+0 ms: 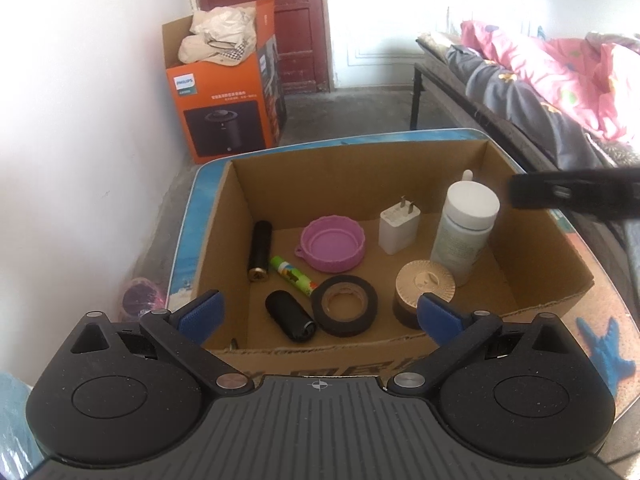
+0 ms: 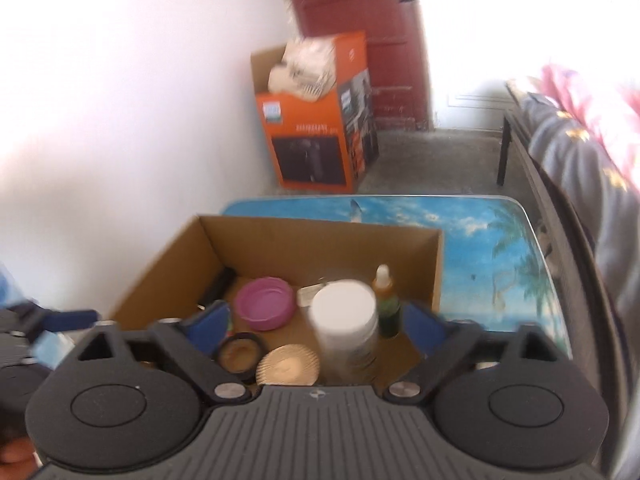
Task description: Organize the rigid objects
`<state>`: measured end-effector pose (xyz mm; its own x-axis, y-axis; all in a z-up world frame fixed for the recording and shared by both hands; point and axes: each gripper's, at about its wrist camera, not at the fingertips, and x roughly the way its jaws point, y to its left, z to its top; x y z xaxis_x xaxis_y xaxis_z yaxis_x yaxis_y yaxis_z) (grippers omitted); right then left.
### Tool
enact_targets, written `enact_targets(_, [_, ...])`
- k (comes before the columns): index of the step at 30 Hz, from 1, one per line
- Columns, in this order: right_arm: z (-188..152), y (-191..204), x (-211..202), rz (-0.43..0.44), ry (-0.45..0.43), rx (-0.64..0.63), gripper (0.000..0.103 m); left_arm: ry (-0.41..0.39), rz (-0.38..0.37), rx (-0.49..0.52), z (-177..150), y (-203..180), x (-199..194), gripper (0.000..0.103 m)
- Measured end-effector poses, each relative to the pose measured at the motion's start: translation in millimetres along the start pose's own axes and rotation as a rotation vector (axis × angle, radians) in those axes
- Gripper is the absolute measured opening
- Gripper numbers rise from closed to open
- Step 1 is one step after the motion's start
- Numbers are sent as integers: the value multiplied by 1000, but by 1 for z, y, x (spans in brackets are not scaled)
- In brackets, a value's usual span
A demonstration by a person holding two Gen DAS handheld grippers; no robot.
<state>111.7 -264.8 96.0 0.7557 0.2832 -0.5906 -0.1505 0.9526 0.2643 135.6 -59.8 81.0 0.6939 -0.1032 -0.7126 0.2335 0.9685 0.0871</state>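
Observation:
An open cardboard box sits on a beach-print table. Inside lie a black tube, a pink lid, a white charger, a green stick, a black tape roll, a short black cylinder and a gold-lidded jar. A white-capped bottle stands upright at the right. My left gripper hangs open over the box's near wall, holding nothing. My right gripper is open; the white-capped bottle stands between its blue pads, untouched, beside a green dropper bottle.
An orange appliance carton stuffed with cloth stands on the floor by the white wall and red door. A bed with pink bedding runs along the right. A blue starfish print marks the table beside the box.

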Motion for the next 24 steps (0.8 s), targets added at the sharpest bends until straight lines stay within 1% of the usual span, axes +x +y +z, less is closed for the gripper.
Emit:
enact_targets(2, [-18,1,-18,-3,-23,54,103,7,8,-19,-5,2,-3,103])
enact_targets(5, [-42,9,-32,-74,-32,102,103,23,22,-50,-12,6,-4,103])
enact_targets(7, [-55,15,-33,-123,-24,127,103,29,29,-62,-16,7,-6,103])
enact_targets(9, [-63,21,-33,-145,-1,139,103,31,32,-66,-18,7,-8,103])
enact_targets(12, [-67,28,-26,-168,22,116,103,34,36,-75,-21,6,-8,103])
enact_targets(17, [-68,40,-16,-216,36,66,103,33,31,-104,-24,9,-9,103])
enact_targets(21, [-70,44,-11,-224,50,66,103,28,41,-101,-26,9,-9,103])
enact_targets(24, [-70,43,-9,-239,54,75,103,22,35,-105,-26,11,-10,103])
